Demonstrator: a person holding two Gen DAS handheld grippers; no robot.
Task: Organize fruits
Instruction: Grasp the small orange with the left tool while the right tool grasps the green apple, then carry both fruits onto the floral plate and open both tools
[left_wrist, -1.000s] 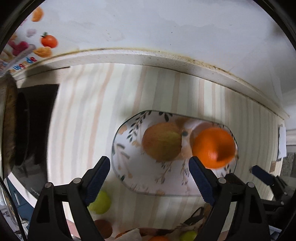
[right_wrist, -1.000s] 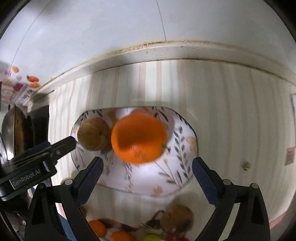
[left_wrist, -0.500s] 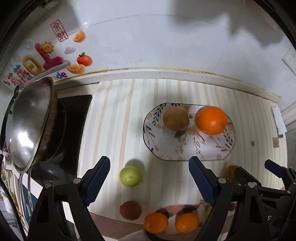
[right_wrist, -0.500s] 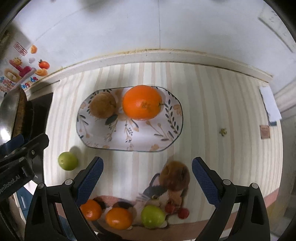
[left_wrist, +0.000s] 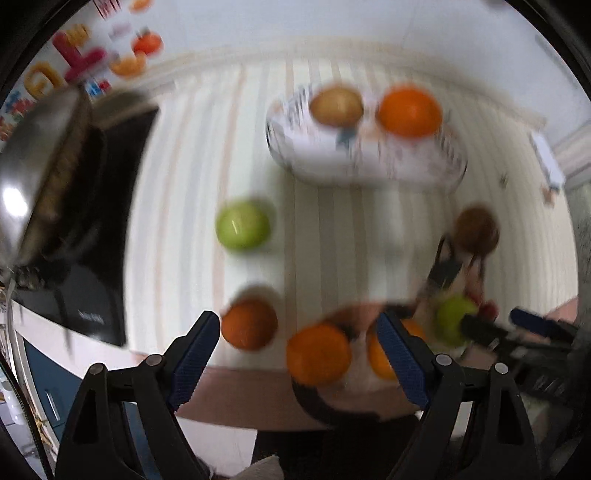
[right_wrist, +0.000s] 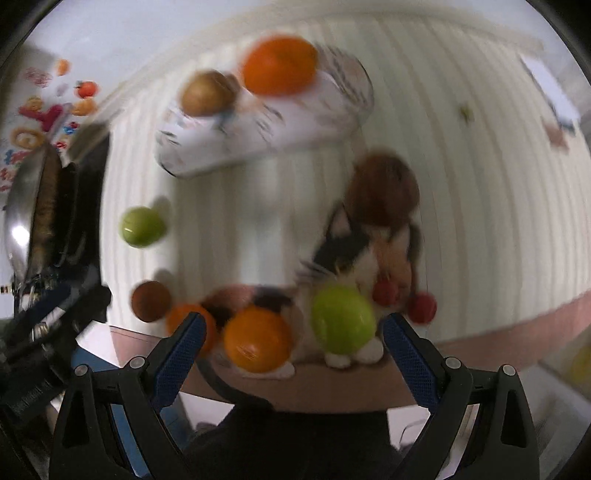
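Note:
A patterned plate (left_wrist: 332, 162) (right_wrist: 229, 144) at the back of the striped counter holds a brown fruit (left_wrist: 336, 105) and a big orange (left_wrist: 410, 110). Loose on the counter lie a green fruit (left_wrist: 242, 227), a dark brown fruit (left_wrist: 249, 325) and, on a cat-pattern mat, two oranges (right_wrist: 256, 343), another green fruit (right_wrist: 341, 319) and a brown fruit (right_wrist: 384, 192). My left gripper (left_wrist: 299, 347) hangs open above the near oranges. My right gripper (right_wrist: 291, 343) is open over the mat's front fruits. Both hold nothing. The picture is blurred.
A steel wok (left_wrist: 33, 177) sits on a black stove (left_wrist: 110, 221) at the left. Two small red fruits (right_wrist: 421, 306) lie on the mat's right side. The counter's front edge (left_wrist: 240, 369) runs just under the fingers. Stickers dot the back wall (left_wrist: 74, 62).
Both grippers have pulled back from over the plate toward the counter's front edge. The plate now sits far off and the loose fruits have come into view. Both stay open.

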